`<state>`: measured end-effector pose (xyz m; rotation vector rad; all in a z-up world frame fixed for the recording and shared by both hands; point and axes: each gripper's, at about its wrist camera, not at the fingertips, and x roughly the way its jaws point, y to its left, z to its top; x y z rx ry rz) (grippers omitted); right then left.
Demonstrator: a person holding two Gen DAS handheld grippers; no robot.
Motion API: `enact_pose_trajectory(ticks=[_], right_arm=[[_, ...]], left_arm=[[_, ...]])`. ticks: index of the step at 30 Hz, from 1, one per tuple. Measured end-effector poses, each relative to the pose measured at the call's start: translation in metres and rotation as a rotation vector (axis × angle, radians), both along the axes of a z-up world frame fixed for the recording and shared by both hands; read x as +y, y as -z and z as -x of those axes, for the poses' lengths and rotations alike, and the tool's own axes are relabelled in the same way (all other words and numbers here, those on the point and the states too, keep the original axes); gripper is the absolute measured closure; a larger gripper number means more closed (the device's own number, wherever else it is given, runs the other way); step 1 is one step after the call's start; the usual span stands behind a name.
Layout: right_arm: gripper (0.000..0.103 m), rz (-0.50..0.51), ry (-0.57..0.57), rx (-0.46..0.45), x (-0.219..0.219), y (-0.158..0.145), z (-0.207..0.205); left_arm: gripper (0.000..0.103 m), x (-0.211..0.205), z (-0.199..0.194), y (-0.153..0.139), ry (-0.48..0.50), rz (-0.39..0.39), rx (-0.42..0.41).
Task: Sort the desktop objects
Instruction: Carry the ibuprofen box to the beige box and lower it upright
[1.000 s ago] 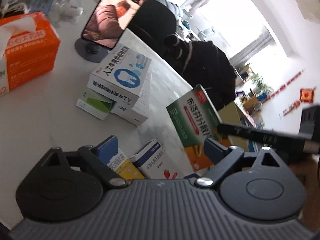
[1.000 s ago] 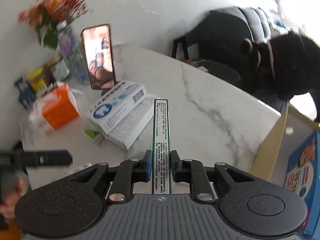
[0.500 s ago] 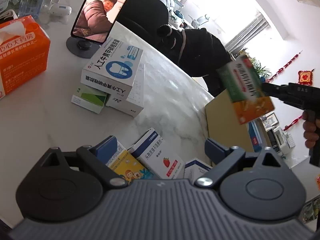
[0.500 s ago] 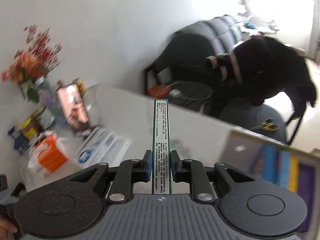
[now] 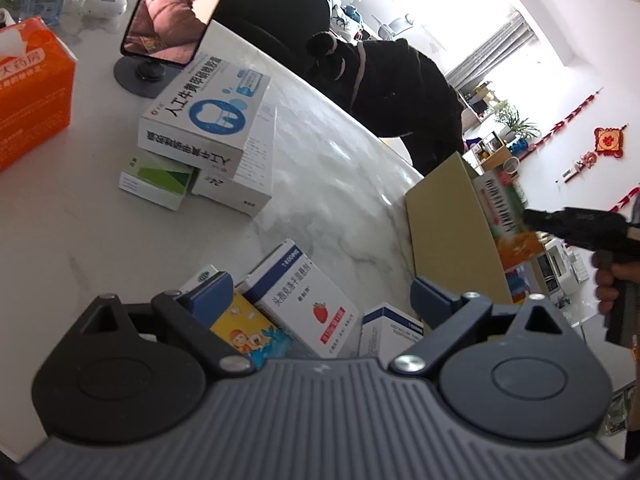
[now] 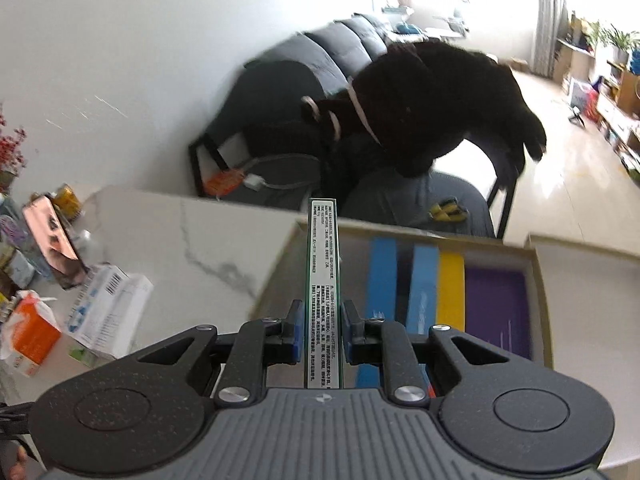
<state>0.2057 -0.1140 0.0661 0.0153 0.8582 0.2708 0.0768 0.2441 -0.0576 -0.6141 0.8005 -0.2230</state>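
At the far left of the marble surface [image 5: 328,168] an orange tissue box [image 5: 28,88] stands, and next to it a phone on a stand [image 5: 172,8] with a small pile of white medicine boxes [image 5: 208,128] in front. The left gripper [image 5: 320,292] hovers low over three more packs near the edge, the strawberry box [image 5: 304,300] lying directly between and below its fingers [image 5: 212,292], which are spread wide and hold nothing. To the right, past the surface edge, the open cardboard box [image 6: 536,276] waits, with blue, yellow and purple packs already standing in a row inside. The right gripper [image 6: 322,336] is above its near left corner, and its fingers [image 6: 294,332] pinch the green-and-orange box [image 6: 322,280] by its flat faces. The long axis of this box points forward along the fingers, parallel to the packs in the row, and the free slot lies directly under and ahead of it, at the left of the blue pack. So it seems the right hand needs only to lower the box, while the left is nearer to the remaining packs
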Motion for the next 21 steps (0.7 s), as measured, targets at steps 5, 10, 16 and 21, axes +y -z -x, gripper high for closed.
enact_pose_trajectory(ticks=[5,10,16,21], right_arm=[[0.082,0.053,0.039,0.009,0.018,0.035,-0.005],[0.082,0.141,0.092,-0.024,0.039,0.062,-0.007],[0.082,0.226,0.145,-0.074,0.051,0.078,-0.006],[0.081,0.257,0.166,-0.091,0.052,0.080,-0.008]], left_arm=[[0.006,-0.003,0.002,0.000,-0.001,-0.011,0.009],[0.006,0.001,0.005,0.001,-0.009,-0.021,0.019],[0.006,0.003,0.002,0.004,-0.019,-0.022,0.032],[0.006,0.001,0.002,0.005,-0.010,-0.022,0.033]])
